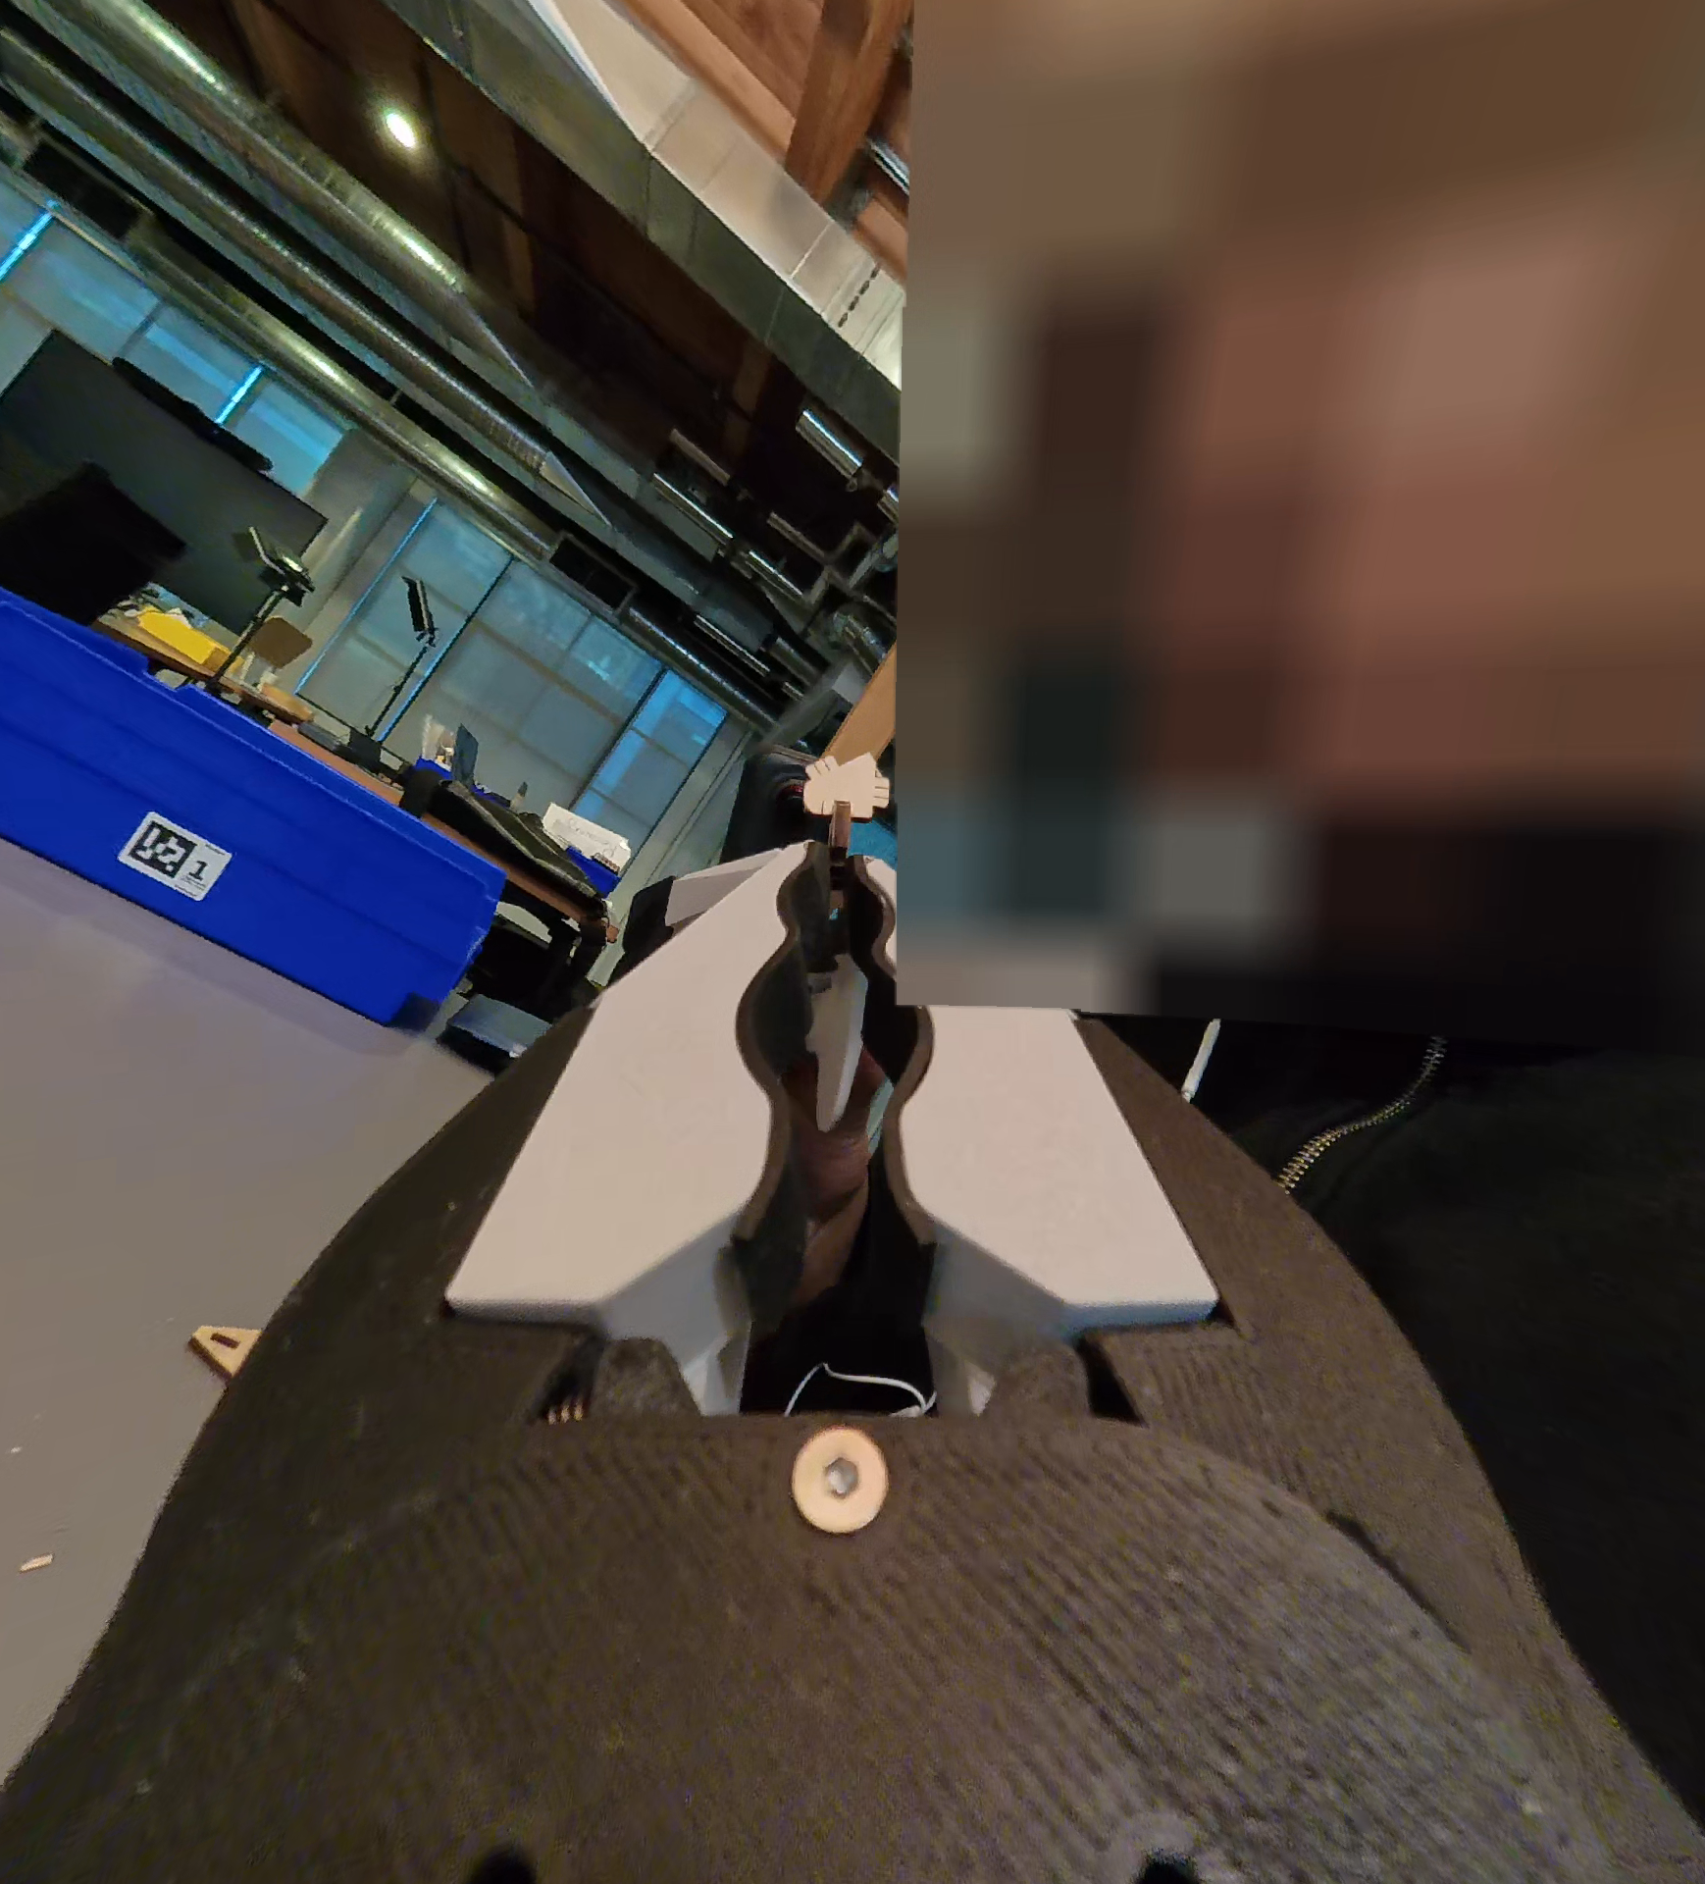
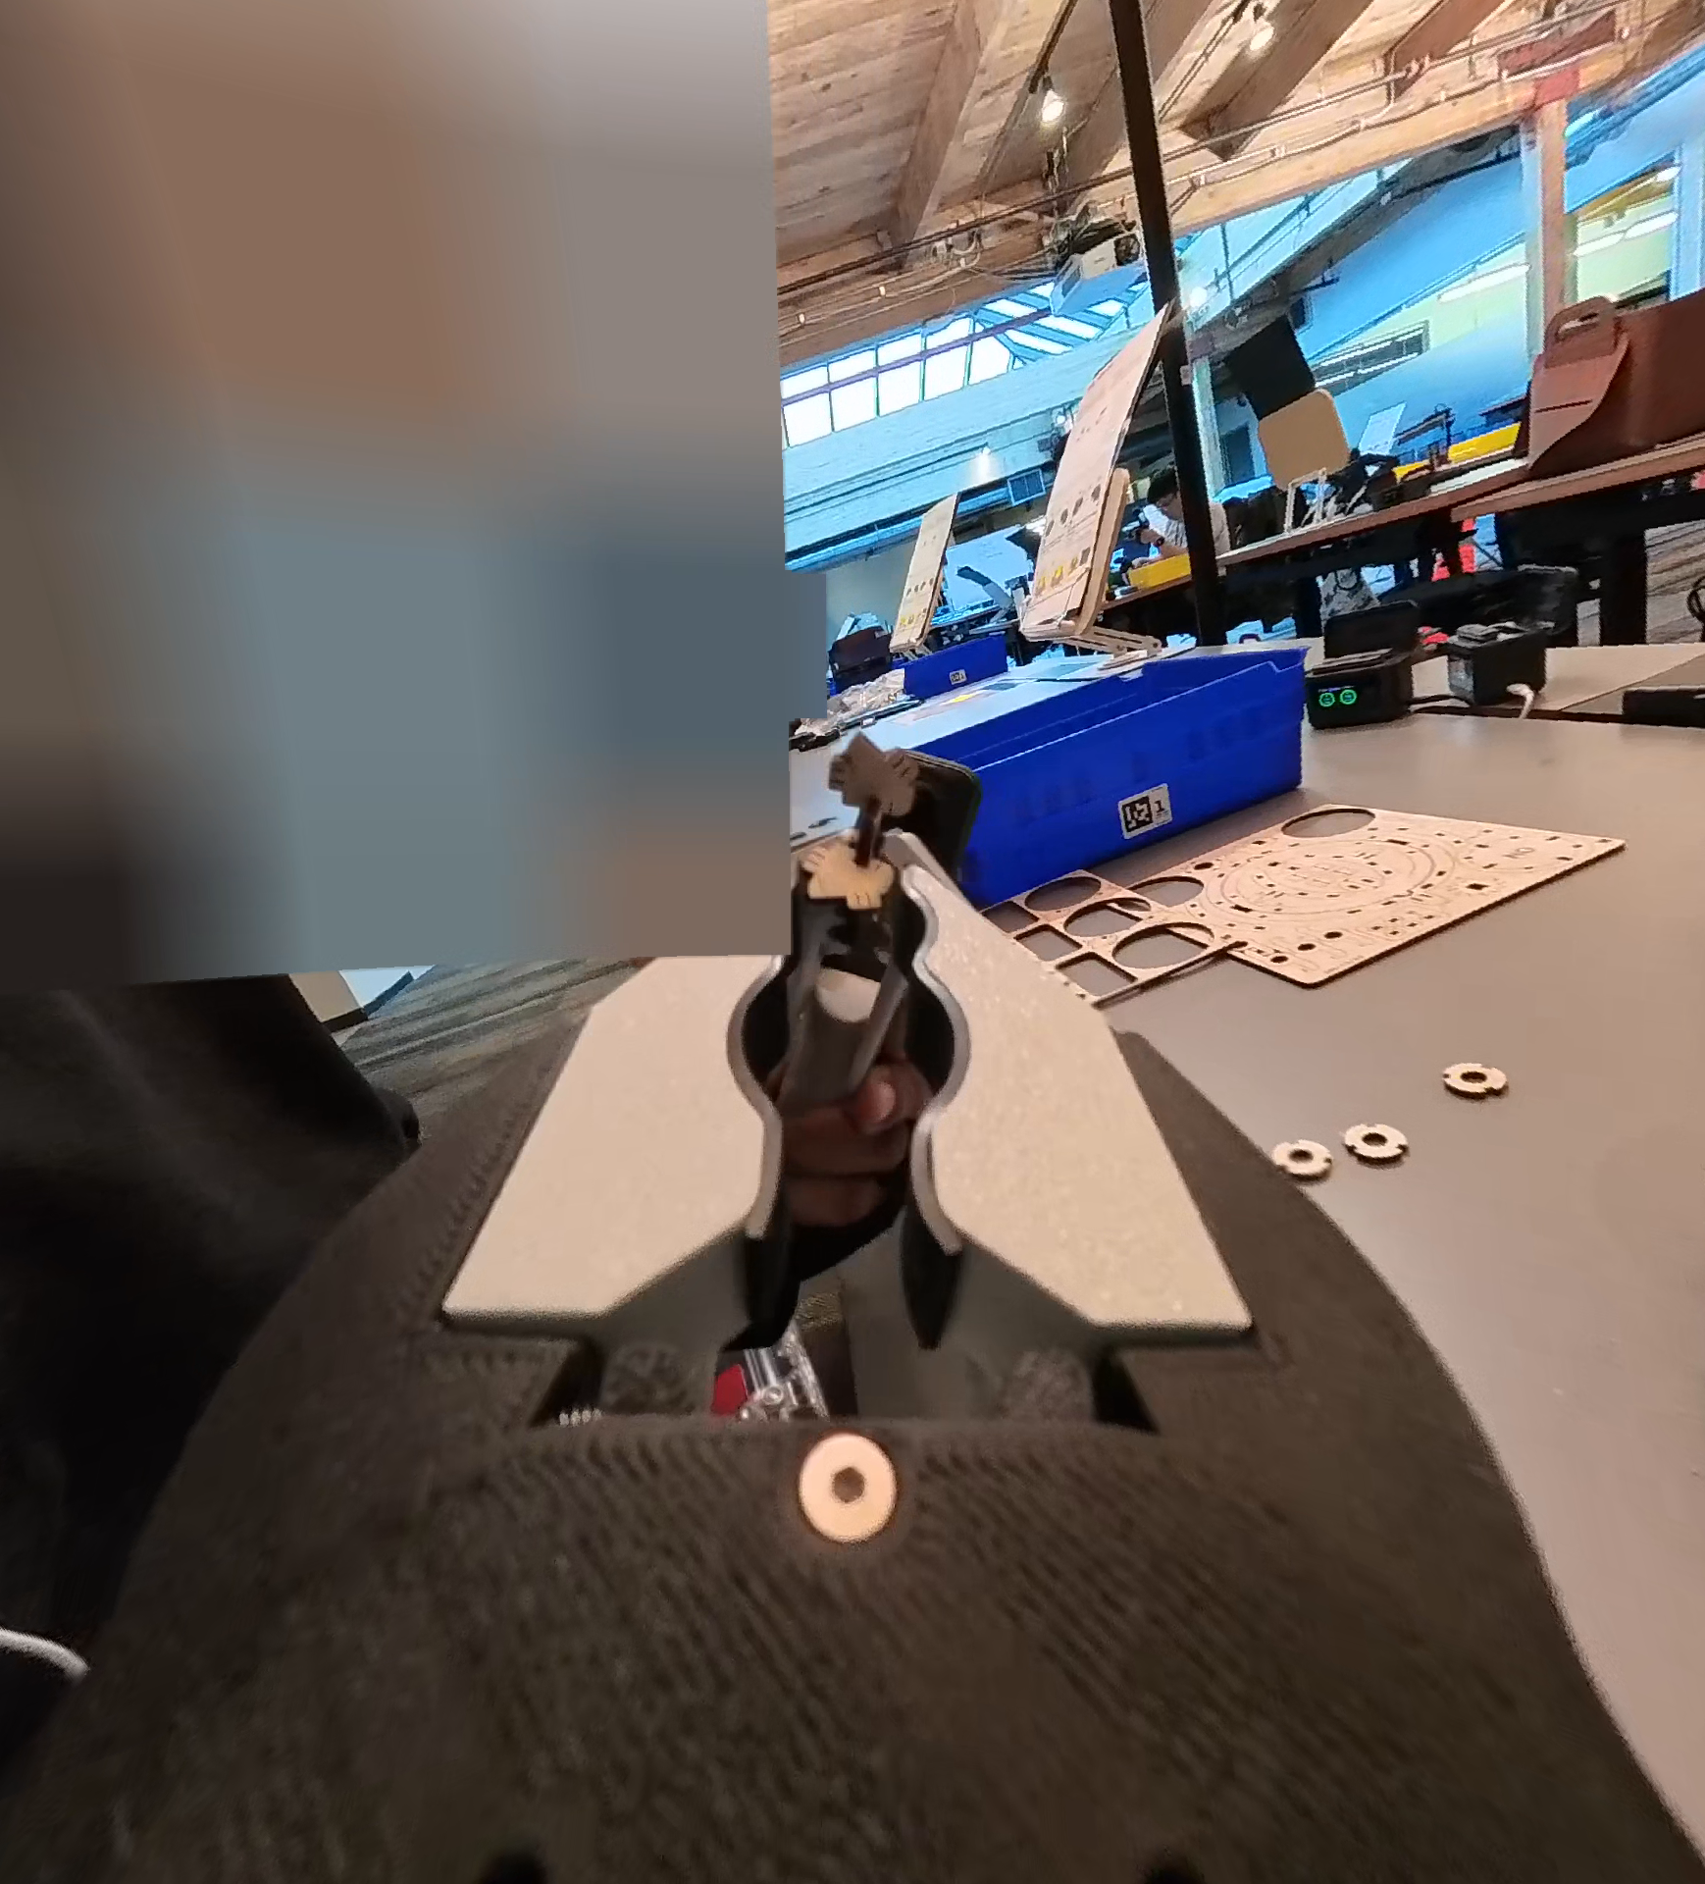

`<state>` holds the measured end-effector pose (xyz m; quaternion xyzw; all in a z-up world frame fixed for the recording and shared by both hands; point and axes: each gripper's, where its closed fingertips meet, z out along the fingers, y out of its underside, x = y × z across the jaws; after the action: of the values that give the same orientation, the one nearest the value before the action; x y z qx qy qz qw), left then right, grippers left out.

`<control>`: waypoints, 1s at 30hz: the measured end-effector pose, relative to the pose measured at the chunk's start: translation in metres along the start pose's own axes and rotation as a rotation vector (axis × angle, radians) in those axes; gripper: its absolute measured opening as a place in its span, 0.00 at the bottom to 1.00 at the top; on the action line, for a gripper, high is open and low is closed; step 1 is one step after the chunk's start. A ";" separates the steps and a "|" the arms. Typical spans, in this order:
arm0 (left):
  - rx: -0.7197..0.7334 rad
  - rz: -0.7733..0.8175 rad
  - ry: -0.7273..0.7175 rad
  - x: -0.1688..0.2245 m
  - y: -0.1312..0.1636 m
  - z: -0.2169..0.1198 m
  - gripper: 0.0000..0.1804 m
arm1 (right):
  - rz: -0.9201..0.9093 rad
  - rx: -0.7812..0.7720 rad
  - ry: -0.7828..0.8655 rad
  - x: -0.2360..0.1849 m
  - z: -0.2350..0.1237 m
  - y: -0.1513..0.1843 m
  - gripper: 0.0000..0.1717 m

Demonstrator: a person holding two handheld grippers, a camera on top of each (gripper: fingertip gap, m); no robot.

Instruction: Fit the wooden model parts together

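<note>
The left gripper is closed narrow, its fingertips pinching the dark stem of a small wooden toothed piece that stands up just past them. The right gripper is likewise nearly closed, clamped on a small pale wooden gear piece with a dark pin rising from it to a second toothed piece. Both are held above the grey tabletop. Behind lies a blue bin, beside it a laser-cut wooden sheet toward the far edge; three small wooden rings lie near the right edge.
</note>
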<state>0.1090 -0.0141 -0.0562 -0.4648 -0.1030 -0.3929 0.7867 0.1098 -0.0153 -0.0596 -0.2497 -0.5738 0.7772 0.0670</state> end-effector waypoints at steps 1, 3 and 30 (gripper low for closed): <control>0.002 0.002 -0.005 -0.001 0.000 0.000 0.01 | -0.007 -0.002 0.007 0.001 0.000 0.000 0.09; 0.009 0.005 -0.012 -0.002 -0.001 0.000 0.01 | -0.011 0.003 0.031 0.005 -0.002 0.000 0.21; -0.809 1.237 -0.862 -0.077 0.036 -0.038 0.01 | -0.080 -0.204 0.214 0.052 -0.048 0.025 0.19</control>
<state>0.0760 0.0049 -0.1410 -0.7913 0.0272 0.3119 0.5253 0.0913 0.0378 -0.1090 -0.3133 -0.6489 0.6804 0.1330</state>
